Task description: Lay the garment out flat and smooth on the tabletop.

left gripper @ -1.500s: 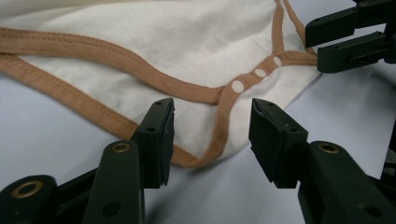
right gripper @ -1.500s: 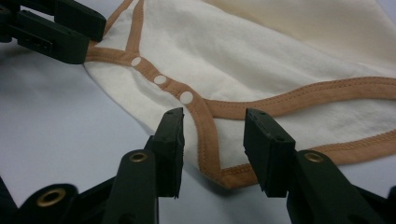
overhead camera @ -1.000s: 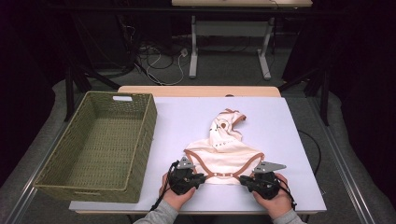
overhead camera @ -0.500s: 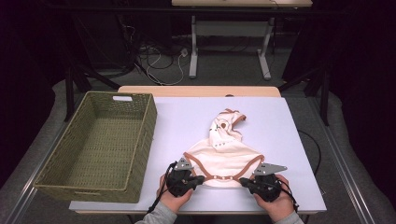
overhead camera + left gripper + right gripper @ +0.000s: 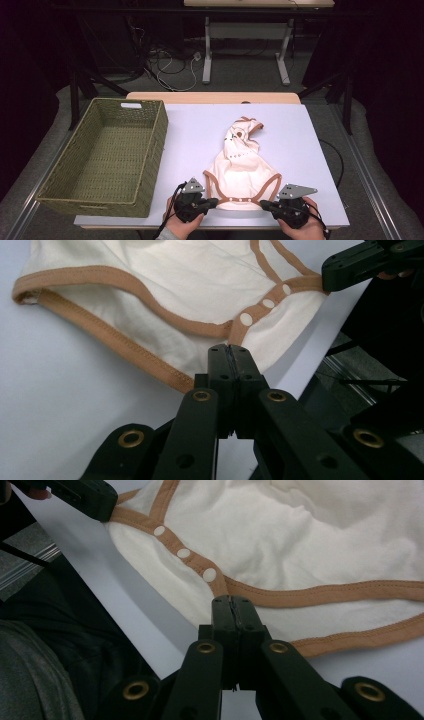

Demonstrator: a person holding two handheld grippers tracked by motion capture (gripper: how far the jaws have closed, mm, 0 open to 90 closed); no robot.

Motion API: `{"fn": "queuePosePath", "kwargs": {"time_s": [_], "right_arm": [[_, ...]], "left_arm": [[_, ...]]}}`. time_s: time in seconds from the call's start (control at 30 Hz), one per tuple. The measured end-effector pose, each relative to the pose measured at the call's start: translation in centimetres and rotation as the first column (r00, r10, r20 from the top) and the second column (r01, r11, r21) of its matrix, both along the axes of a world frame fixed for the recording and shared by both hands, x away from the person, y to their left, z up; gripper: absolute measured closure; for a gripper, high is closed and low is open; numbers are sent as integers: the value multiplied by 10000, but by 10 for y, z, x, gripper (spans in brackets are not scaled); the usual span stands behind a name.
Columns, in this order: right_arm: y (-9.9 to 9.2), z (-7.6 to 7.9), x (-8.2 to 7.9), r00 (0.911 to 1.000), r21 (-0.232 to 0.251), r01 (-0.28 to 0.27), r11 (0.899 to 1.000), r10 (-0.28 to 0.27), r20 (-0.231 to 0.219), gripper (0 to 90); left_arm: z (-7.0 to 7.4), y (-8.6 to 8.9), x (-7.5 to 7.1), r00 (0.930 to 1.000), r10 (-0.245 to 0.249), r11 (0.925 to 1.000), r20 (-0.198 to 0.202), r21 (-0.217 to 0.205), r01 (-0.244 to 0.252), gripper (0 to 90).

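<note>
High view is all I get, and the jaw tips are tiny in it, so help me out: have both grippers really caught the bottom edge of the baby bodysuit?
Observer: The left gripper has its jaws pressed together on the cream cloth of the bodysuit, just below the tan trim.
Operator: And the right one?
Observer: The right gripper is also clamped shut on the hem, below the snap band.
Operator: How many snaps are on that band?
Observer: Three white ones in a row, between the two grippers.
</note>
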State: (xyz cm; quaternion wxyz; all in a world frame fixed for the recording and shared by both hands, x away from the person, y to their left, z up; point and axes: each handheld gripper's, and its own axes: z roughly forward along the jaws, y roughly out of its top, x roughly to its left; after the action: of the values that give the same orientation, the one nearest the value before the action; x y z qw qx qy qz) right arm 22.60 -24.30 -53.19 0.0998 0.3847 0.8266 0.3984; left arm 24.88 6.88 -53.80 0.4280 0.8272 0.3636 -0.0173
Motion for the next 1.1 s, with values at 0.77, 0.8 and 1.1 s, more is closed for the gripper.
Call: {"fn": "queuePosePath", "kwargs": {"time_s": [0.77, 0.8, 1.1], "right_arm": [[-5, 4, -24, 9997, 570, -199, 9982, 206, -118, 900], [-5, 2, -23, 9995, 555, -285, 9980, 294, -141, 900], [-2, -9, -22, 9972, 388, -370, 9986, 394, -630, 900]], "left_arm": [[1, 2, -24, 9997, -202, 9997, -102, -107, 201, 900], [-1, 2, -24, 9996, -200, 9998, -178, -80, 199, 900], [-12, 0, -23, 9985, -312, 9994, -443, 99, 317, 900]]}}
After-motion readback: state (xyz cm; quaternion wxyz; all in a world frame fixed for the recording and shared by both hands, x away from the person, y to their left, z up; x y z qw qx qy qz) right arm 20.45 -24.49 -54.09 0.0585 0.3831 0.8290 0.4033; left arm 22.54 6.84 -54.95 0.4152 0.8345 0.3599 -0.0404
